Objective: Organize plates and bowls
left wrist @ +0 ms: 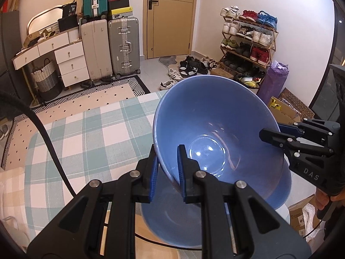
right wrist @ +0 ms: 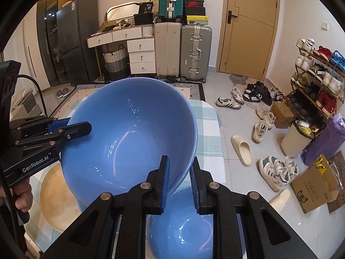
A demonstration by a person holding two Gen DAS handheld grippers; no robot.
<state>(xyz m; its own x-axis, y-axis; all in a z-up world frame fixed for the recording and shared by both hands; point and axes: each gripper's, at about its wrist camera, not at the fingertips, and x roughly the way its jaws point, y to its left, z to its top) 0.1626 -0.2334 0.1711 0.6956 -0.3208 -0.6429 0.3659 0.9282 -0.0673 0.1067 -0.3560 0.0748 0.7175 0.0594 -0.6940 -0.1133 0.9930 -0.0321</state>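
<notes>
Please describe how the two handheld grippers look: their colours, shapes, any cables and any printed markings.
Both grippers are black, with angular linkage arms, silver round pivot pins and ribbed blue finger pads. The right gripper has "DAS" on its body. The left gripper carries white "GenRobot.AI" lettering. A black cable runs beside the left gripper.

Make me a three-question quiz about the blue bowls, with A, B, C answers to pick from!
1. Where do the grippers hold the lifted bowl?
A. By its rim, one on each side
B. By its bottom
C. By a handle

2. How many blue bowls show?
A. One
B. Two
C. Four

3. How is the lifted bowl?
A. Upside down
B. Full of soup
C. Tilted and empty

Answers: 1 A, the left gripper and right gripper each pinch the rim on opposite sides. 2 B, a second bowl lies below the lifted one. 3 C, its bare shiny inside faces the cameras at a slant.
</notes>
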